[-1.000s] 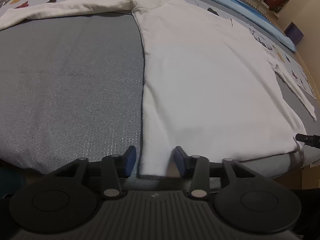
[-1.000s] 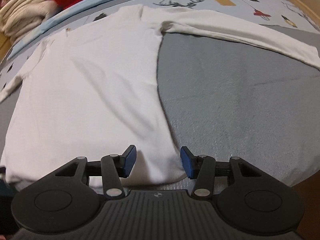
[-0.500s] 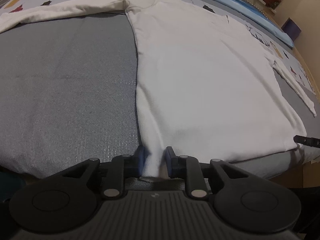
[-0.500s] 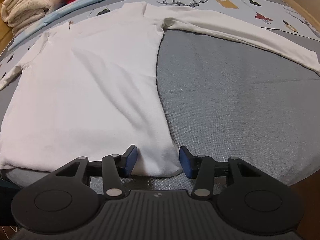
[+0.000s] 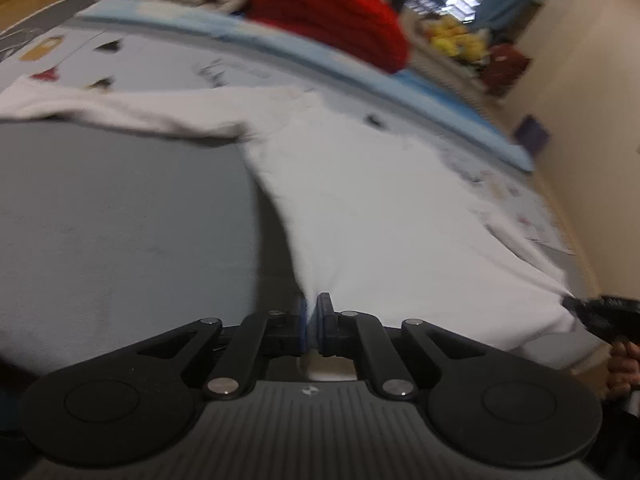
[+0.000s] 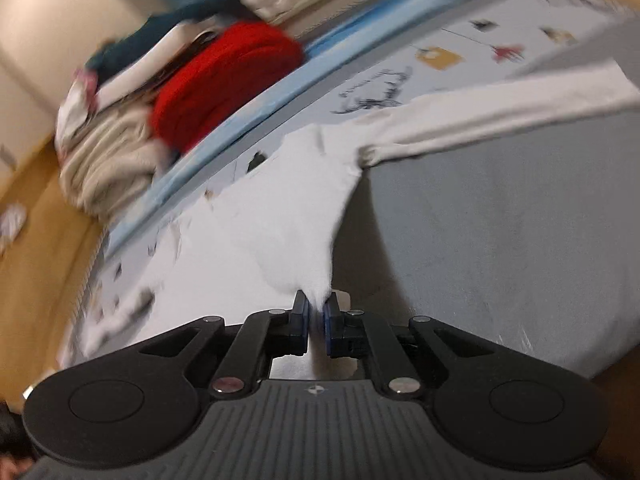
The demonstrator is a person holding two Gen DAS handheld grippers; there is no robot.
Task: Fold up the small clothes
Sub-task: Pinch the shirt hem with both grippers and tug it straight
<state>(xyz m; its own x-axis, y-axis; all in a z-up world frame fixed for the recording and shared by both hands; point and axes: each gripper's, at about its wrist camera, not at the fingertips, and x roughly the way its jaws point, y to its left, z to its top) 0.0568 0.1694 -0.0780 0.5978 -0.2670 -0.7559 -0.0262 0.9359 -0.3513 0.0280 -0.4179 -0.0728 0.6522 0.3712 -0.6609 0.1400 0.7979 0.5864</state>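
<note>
A white long-sleeved shirt (image 5: 380,208) lies spread on a grey mat (image 5: 120,220), sleeves stretched out sideways. My left gripper (image 5: 312,312) is shut on the shirt's bottom left hem corner, and the cloth pulls into a taut peak at the blue pads. My right gripper (image 6: 316,312) is shut on the bottom right hem corner of the shirt (image 6: 296,220), lifted off the grey mat (image 6: 500,240). The right gripper's tip also shows at the right edge of the left wrist view (image 5: 576,306), pinching the hem. Both views are blurred.
A red folded garment (image 5: 332,12) and beige clothes (image 6: 104,160) are stacked at the far side beyond a light blue strip (image 5: 280,48). A printed sheet (image 6: 440,60) covers the surface beyond the mat. A wall (image 5: 588,100) stands at the right.
Both grippers have closed on the hem corners and lifted them; the views have tilted up and now show the clothes pile. Half a second ago the right gripper was open.
</note>
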